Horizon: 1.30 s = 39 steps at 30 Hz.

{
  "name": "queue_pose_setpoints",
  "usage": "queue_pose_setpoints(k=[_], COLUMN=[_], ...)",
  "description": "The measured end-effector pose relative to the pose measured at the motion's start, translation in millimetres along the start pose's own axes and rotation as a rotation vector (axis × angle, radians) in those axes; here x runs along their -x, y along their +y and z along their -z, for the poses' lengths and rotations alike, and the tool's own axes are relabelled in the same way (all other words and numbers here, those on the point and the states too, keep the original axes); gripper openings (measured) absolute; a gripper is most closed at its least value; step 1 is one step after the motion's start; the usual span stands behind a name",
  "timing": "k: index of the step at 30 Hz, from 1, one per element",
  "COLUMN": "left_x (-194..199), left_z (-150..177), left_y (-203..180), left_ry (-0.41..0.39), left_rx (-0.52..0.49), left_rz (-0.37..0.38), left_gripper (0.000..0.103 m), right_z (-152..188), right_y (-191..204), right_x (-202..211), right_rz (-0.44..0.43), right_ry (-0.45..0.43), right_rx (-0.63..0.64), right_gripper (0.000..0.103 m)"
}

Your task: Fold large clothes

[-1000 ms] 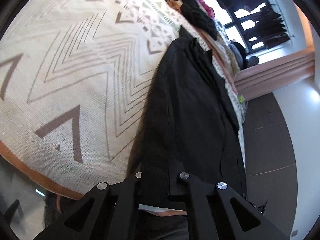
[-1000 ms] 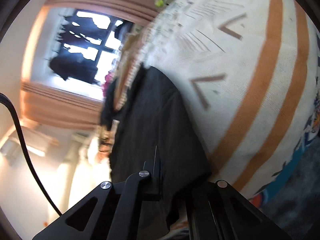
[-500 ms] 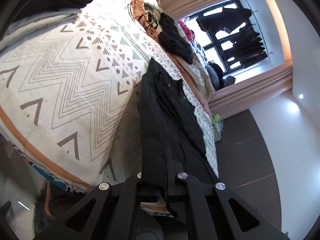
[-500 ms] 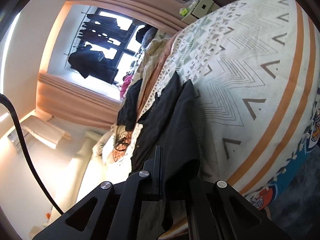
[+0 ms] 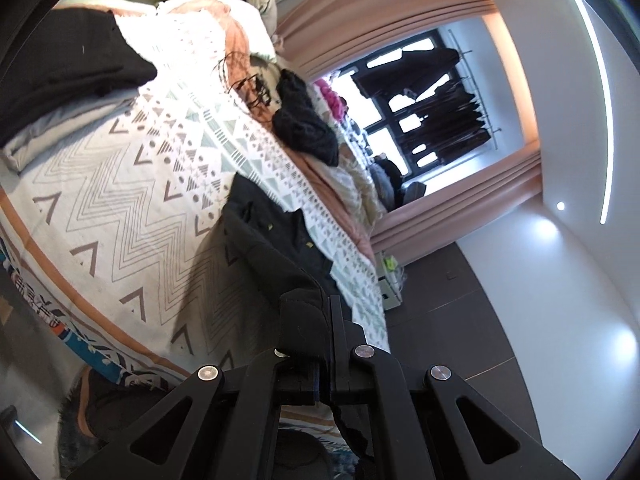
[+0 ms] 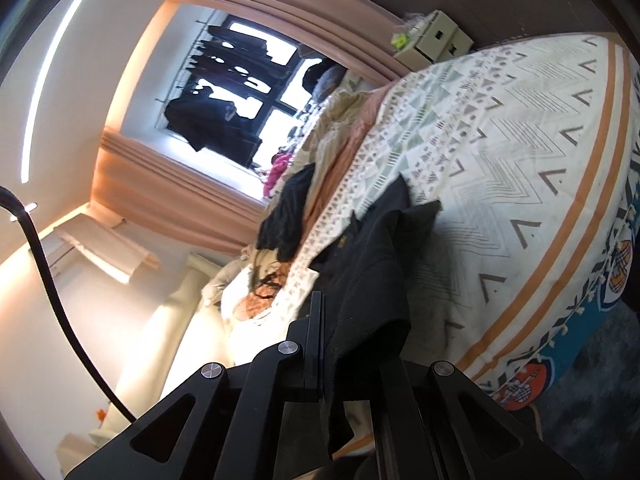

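A large black garment [image 5: 272, 236] stretches from the patterned bedspread [image 5: 132, 208] up to both grippers. My left gripper [image 5: 324, 316] is shut on one bottom corner of it, with cloth bunched over the left finger. In the right wrist view the same black garment [image 6: 372, 264] hangs lifted off the bedspread [image 6: 520, 168], and my right gripper [image 6: 332, 328] is shut on its other corner; cloth drapes over and hides the right finger. The far end of the garment still rests on the bed.
A folded black and grey stack [image 5: 60, 80] lies at the bed's far left. A heap of dark, pink and cream clothes [image 5: 304, 124] lies along the bed toward the window [image 5: 420, 104]. A small cream box [image 6: 436, 40] stands beyond the bed. Dark floor [image 5: 460, 312] borders the bed.
Both grippers have risen well above the bed, pulling the black garment's near edge up with them. More of the room, window and bedspread now shows in both views.
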<state>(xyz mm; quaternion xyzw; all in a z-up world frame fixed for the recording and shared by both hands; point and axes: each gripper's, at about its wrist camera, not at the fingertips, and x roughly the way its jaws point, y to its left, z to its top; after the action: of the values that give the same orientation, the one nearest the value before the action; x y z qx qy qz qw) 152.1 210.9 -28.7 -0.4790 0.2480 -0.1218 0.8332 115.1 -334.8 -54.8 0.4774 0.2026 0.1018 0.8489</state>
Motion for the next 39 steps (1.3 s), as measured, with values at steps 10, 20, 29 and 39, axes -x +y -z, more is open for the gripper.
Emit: queue_pose_setpoints(k=[10,20,29,39], left_x=[48,16,-48,-137], left_z=[-4,-36,-93,-152], left_y=[-31,-41,-62,-60], left_ry=[-0.083,-0.11,-0.142,-0.152], left_rx=[-0.007,-0.001,-0.03,0.008], left_rz=[0.056,0.029,-0.015,-0.061], left_gripper=[0.001,0.001,0.001,0.001], right_z=[1,-16,-65,-104], right_y=[41,56,84,94], right_x=[42,14,-54,-141], right_rz=[-0.092,-0.055,-0.072,0.001], right_ry=[-0.045,-0.074,-0.096,-0.134], right_rx=[0.017,-0.002,0.017,0.021], right_gripper=[0.003,0.003,0.003,0.003])
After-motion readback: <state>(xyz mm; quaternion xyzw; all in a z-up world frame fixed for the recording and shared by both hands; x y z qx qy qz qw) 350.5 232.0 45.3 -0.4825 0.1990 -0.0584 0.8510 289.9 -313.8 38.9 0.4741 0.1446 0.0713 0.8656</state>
